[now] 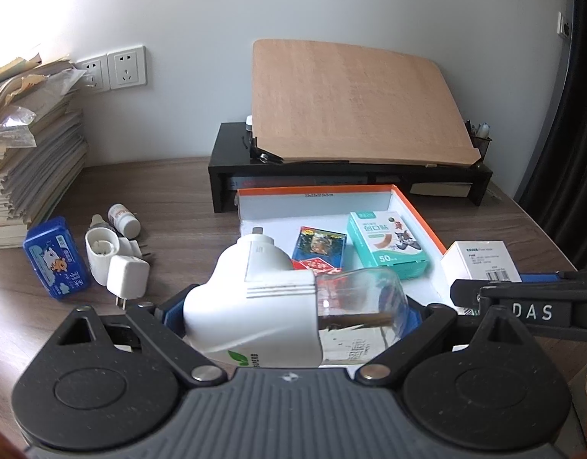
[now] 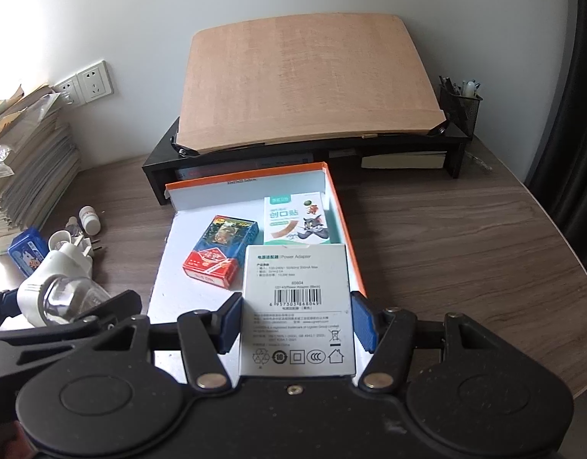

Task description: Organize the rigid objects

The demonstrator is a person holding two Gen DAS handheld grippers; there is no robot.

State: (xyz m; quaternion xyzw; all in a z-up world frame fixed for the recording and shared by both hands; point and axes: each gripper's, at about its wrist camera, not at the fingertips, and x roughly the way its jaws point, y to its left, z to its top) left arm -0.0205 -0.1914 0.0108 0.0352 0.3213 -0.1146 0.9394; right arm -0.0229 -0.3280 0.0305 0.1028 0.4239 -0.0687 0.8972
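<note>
Pinching a white plug-in device (image 1: 255, 306) with a clear bottle, the left claw (image 1: 289, 317) hovers beside the orange-edged tray (image 1: 419, 206). The right claw (image 2: 295, 321) clamps a white adapter box (image 2: 297, 306) above that tray, near the card pack (image 2: 220, 252).

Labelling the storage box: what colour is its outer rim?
Orange rim around a white inside, clearest in the right wrist view.

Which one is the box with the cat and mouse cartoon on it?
Find the shallow orange-edged tray on the wooden desk, in front of the black shelf riser. Two small boxes lie flat inside; the one you want, the bandage box, sits in the far right corner. It is white and teal with the cartoon, while its neighbour, the card box, is red and blue.
</note>
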